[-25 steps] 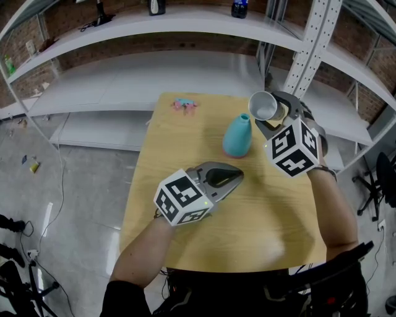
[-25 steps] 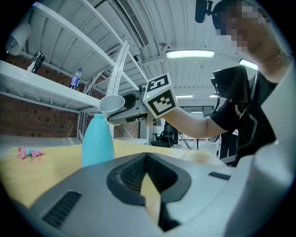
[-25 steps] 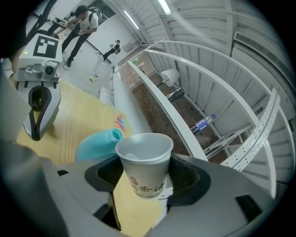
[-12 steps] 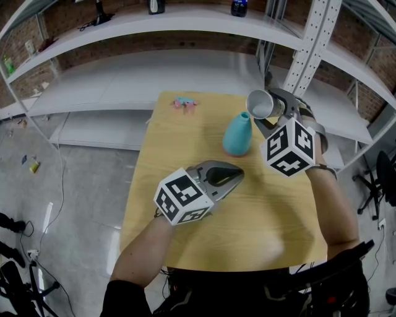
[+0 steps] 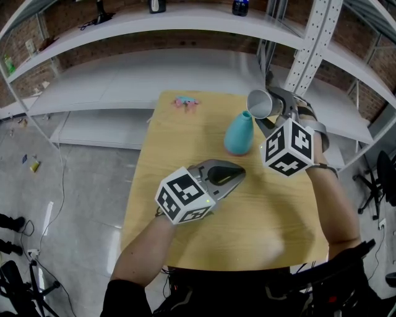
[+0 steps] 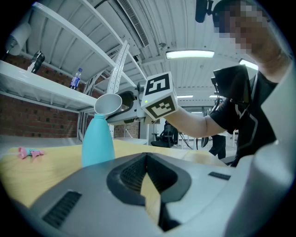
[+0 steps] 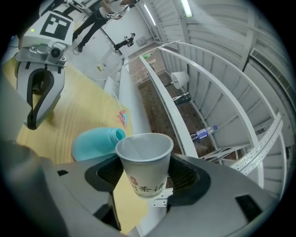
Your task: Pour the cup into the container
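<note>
A teal, narrow-necked container (image 5: pixel 239 134) stands upright on the wooden table (image 5: pixel 179 148), towards its far right. My right gripper (image 5: pixel 269 115) is shut on a white paper cup (image 5: pixel 260 103). The cup is tipped on its side just above and right of the container's mouth, with its opening facing left. In the right gripper view the cup (image 7: pixel 144 164) sits between the jaws with the container (image 7: pixel 95 143) behind it. No contents show inside the cup. My left gripper (image 5: pixel 239 176) hovers low over the table's middle, shut and empty, pointing at the container (image 6: pixel 98 141) and the cup (image 6: pixel 108 103).
A small pink object (image 5: pixel 184 103) lies at the table's far edge. White metal shelving (image 5: pixel 185 25) curves round the far and right sides, with a perforated upright post (image 5: pixel 309 43) close behind my right gripper. A bottle (image 5: pixel 239 7) stands on the upper shelf. Grey floor lies to the left.
My right gripper has shifted slightly left with the cup, bringing its rim closer to the container's mouth. The left gripper has stayed where it was.
</note>
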Demonstrator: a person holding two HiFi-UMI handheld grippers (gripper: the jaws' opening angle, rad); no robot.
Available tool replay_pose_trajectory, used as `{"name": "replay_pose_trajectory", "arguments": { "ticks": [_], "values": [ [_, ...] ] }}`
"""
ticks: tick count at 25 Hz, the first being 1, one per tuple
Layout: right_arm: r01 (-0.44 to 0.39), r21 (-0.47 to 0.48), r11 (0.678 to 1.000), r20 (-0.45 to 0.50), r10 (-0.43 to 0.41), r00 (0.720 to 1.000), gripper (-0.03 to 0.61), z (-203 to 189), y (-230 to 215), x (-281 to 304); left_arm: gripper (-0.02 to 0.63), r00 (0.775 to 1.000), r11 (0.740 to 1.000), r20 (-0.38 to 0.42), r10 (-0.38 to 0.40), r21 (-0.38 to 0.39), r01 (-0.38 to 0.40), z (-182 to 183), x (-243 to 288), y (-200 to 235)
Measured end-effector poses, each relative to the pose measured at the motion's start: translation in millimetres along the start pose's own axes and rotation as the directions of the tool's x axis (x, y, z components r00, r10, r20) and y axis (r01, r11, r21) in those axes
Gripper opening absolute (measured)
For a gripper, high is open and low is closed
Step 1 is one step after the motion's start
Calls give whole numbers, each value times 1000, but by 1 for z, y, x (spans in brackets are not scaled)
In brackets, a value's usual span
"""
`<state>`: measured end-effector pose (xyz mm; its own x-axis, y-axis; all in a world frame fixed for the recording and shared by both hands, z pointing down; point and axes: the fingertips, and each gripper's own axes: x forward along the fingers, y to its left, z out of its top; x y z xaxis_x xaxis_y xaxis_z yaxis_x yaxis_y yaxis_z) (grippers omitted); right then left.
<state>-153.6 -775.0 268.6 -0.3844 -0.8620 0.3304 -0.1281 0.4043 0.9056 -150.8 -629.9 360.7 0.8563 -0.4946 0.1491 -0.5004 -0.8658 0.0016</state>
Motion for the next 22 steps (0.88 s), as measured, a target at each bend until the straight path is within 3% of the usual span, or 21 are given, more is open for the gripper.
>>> {"name": "replay_pose_trajectory", "arguments": {
  "ticks": [22],
  "values": [
    [19, -61, 998, -8, -19, 1000, 307, 3, -1, 0, -2, 1000, 1000, 1, -1, 0, 1, 0, 0, 0]
  ]
}}
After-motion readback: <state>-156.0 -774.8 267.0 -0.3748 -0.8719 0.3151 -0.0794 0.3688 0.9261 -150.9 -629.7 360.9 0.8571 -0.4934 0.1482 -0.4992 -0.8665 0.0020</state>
